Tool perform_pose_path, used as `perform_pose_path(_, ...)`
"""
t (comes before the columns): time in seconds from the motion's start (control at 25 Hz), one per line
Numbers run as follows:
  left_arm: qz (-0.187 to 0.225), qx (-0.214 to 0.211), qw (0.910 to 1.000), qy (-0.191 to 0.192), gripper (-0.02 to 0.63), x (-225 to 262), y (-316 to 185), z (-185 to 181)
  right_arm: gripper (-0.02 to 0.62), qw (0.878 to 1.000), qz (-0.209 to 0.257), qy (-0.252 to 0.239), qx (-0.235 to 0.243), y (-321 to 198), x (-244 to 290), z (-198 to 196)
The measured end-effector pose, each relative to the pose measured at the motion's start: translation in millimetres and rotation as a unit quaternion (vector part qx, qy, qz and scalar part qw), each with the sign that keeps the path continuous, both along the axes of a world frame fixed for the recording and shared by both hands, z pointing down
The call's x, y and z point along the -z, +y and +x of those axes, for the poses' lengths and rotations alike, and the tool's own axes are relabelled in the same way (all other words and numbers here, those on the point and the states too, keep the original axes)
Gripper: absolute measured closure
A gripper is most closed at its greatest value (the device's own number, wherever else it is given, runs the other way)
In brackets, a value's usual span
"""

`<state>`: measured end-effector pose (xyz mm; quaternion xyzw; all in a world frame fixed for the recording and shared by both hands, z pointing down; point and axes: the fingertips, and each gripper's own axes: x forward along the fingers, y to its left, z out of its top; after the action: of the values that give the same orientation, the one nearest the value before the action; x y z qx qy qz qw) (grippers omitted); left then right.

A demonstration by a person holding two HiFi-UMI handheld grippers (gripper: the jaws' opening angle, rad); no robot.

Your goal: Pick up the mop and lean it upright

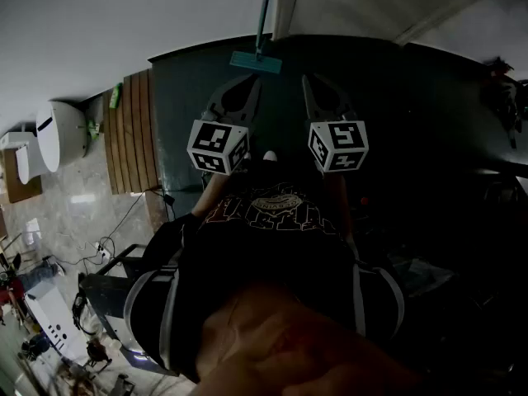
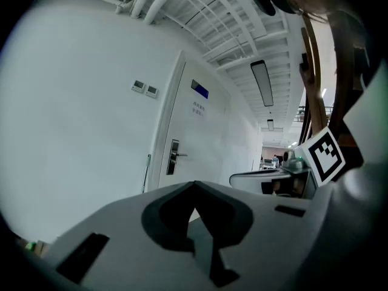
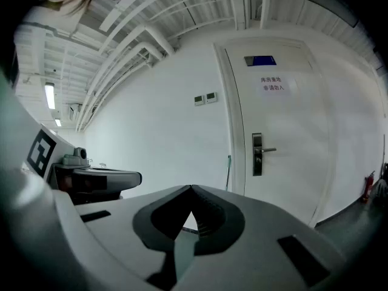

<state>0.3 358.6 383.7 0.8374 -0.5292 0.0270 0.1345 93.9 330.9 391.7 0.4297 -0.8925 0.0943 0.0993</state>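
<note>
**Mop stands by the door; both claws shut and empty**

Far left of the door: a white appliance [image 1: 62, 130] and wooden slats [image 1: 132, 134] border the dark floor [image 1: 396, 122]. Cables [image 1: 107, 250] lie beyond the slats. We would keep off that side.

Left gripper [image 2: 194, 184]: jaws pressed together with nothing between them, pointed at the wall [image 2: 91, 132] left of the door.

Mop [image 1: 255, 62]: just left of the door, head flat on the floor, handle [image 1: 266, 7] running up the wall. It looks upright and leaning, so we judge the task done or nearly so. Our handling guess:
- The pole is light, stiff and thin.
- It is smooth enough to slide sideways along the wall.
- The flat head probably pivots and may flop when lifted.
- The best hold is mid-handle, above the head joint, with the jaws across the pole.

Right gripper [image 3: 191, 188]: jaws closed tip to tip and holding nothing, aimed at the door [image 3: 285, 144].

Room: there is open floor between us and the door. The door lever [image 3: 259, 153] sits right of the mop handle. If the door opens, it might knock the mop.
</note>
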Motion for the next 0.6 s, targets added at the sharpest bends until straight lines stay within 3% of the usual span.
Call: perform_pose_path(0.6, -0.002, -0.013, 0.9999, -0.001, 0.558, -4.5, -2.4, 17.7, 0.577, 1.000, 0.002, -0.022, -0.012, -2.1, -1.2, 19.1)
